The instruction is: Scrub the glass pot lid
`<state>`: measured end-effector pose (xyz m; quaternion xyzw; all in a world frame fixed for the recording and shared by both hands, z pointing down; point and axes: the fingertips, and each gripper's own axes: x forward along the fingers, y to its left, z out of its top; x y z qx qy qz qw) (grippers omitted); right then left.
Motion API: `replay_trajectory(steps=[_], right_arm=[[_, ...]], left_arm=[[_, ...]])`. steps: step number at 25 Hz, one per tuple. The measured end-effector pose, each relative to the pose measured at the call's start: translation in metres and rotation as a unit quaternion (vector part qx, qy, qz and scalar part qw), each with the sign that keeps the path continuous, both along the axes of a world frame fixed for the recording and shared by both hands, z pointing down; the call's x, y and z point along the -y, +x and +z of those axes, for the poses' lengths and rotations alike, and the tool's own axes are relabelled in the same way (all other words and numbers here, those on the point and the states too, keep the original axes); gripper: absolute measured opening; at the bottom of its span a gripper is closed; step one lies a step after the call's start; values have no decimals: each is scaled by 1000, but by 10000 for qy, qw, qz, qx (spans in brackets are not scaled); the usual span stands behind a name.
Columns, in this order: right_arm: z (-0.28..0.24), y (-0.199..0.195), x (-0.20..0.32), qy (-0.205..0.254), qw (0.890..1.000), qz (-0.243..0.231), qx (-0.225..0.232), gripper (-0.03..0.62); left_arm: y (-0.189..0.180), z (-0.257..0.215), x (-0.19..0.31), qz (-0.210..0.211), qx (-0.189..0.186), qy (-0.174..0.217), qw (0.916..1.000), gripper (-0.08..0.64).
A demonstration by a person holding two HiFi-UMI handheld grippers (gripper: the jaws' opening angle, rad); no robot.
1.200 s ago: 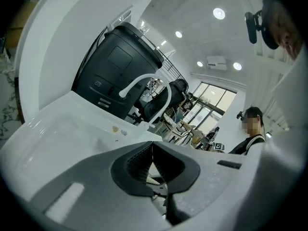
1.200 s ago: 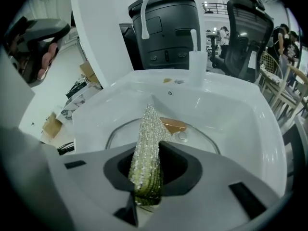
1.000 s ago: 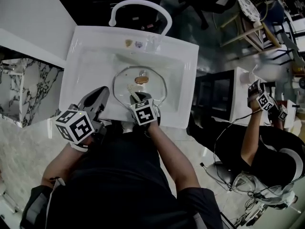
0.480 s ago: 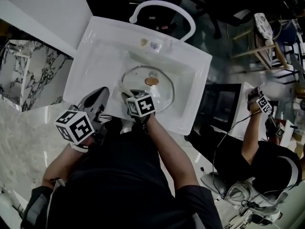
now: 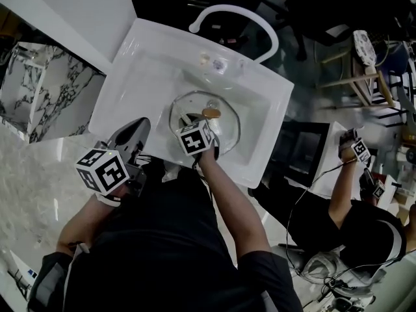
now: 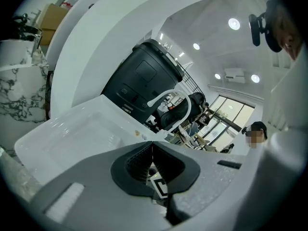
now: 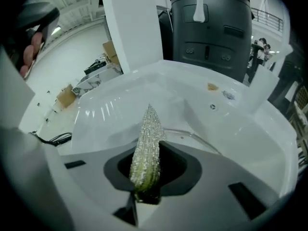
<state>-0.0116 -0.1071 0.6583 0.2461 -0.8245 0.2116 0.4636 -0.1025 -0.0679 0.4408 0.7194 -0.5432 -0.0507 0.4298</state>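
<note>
White is the colour of the big square sink (image 5: 140, 77), and it has a bent white tap (image 5: 237, 15) at its far side. The sink is a good place for scrubbing, I think, because its walls keep water and the thing being washed from sliding away.

Lying flat on the bottom of the sink is the round clear glass pot lid (image 5: 224, 127). It lies flat so a scrubber can be pushed down on it without tipping it over.

The right claw (image 7: 148, 174) reaches down into the sink, right over the near half of the lid. It is clenched tight on a sparkly silver-green scrub pad (image 7: 147, 138). The pad sticks out past the tips of the claw, so I think it can rub the glass before the claw bumps it. I cannot tell if the pad is touching the glass yet.

The left claw (image 6: 153, 148) waits by the near edge of the sink, just beside the lid and not over it. Its two sides are pressed together with nothing in between. It looks like it is just staying out of the way.

The small brown knob (image 5: 210, 113) sits in the middle of the lid, just past the right claw.
</note>
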Motion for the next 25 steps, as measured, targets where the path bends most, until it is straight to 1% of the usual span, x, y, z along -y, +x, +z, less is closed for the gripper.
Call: replay_trajectory(steps=[3, 5, 6, 9, 11, 13, 16, 18, 19, 20, 21, 23, 25], right_arm=[[-1, -33, -19, -136, 9989, -428, 111, 67], [-5, -47, -31, -350, 9975, -558, 264, 67], [-7, -51, -34, -479, 9970, -494, 365, 67], [-14, -50, -31, -780, 9948, -88, 647, 67], [-19, -47, -32, -923, 9911, 150, 944, 67], [-38, -47, -33, -1083, 9813, 456, 1526, 67], [-87, -38, -33, -1330, 9544, 923, 2507, 67], [-119, -23, -29, -1357, 9376, 1217, 2961, 67], [-136, -13, -25, -1282, 9307, 1380, 3137, 66], [-155, -2, -18, -1111, 9248, 1555, 3289, 67], [-176, 11, -9, -830, 9200, 1730, 3418, 66], [-223, 40, 9, 14, 9114, 2004, 3595, 67], [-269, 68, 20, 926, 8992, 2164, 3688, 67]], left_arm=[[-1, 0, -2, -15, -3, 7, 10000, 2], [0, -1, -2, 5, 11, 7, 10000, 2], [0, -1, -2, 14, 23, 5, 10000, 2], [-1, -4, 0, 40, 75, 7, 10000, 2], [0, -11, 4, 51, 101, 51, 9999, 2], [1, -22, 10, 61, 109, 145, 9998, 2], [3, -40, 24, 72, 22, 307, 9995, 2], [5, -50, 32, 80, -74, 410, 9991, 2], [7, -56, 36, 98, -101, 477, 9988, 2], [10, -63, 41, 132, -113, 557, 9983, 2], [14, -71, 46, 177, -115, 645, 9977, 2], [24, -86, 53, 275, -88, 830, 9961, 2], [36, -95, 56, 354, -41, 1002, 9943, 2]])
